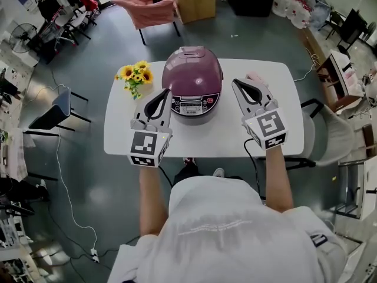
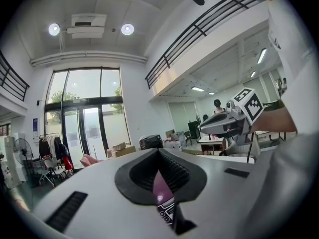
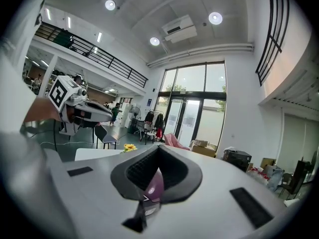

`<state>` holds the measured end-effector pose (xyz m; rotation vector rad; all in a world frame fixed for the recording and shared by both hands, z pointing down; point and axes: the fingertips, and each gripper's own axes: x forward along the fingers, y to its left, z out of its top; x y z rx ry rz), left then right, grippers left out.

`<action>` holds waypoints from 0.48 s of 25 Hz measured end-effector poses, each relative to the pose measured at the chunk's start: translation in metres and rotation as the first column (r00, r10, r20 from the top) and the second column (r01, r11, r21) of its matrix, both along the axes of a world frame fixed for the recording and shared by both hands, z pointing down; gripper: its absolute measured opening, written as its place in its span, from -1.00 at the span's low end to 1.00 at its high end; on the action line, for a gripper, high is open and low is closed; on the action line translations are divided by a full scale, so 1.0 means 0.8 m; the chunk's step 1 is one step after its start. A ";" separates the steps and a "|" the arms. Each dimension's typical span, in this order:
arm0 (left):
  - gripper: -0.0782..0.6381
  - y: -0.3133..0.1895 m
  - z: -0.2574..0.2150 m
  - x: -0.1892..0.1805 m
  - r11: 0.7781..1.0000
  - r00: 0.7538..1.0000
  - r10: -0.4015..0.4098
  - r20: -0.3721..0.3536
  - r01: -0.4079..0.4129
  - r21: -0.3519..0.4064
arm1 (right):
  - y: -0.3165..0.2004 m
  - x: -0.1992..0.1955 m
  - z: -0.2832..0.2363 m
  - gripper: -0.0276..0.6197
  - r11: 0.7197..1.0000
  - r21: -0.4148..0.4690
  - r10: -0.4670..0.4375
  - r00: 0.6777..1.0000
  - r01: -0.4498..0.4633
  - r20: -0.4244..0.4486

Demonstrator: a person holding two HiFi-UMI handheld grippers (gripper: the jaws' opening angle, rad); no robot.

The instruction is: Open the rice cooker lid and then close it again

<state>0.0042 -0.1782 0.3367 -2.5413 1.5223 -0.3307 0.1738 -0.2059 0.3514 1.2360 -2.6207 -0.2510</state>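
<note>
The rice cooker has its lid apparently shut, which fits either unopened or reclosed. The left tongs and right tongs flank it, closed and empty.

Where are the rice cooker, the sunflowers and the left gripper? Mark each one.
rice cooker (image 1: 192, 69), head view, on its closed purple lid.
sunflowers (image 1: 141, 73), head view, on the yellow blooms.
left gripper (image 1: 165, 93), head view, at its closed tips.
</note>
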 end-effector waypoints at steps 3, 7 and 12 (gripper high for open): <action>-0.74 -0.003 0.002 -0.003 1.000 1.000 -0.013 -0.003 0.013 -0.006 | -0.001 0.000 0.003 -0.83 1.000 -0.002 0.000 1.000 0.000 -0.008; -0.74 -0.007 0.007 -0.006 0.999 1.000 -0.025 -0.012 0.025 -0.026 | -0.003 0.003 0.010 -0.83 1.000 -0.011 0.003 1.000 -0.003 -0.014; -0.74 -0.006 0.011 0.000 0.999 1.000 -0.016 0.008 0.017 -0.031 | -0.005 0.005 0.013 -0.83 1.000 -0.021 -0.002 1.000 0.001 -0.013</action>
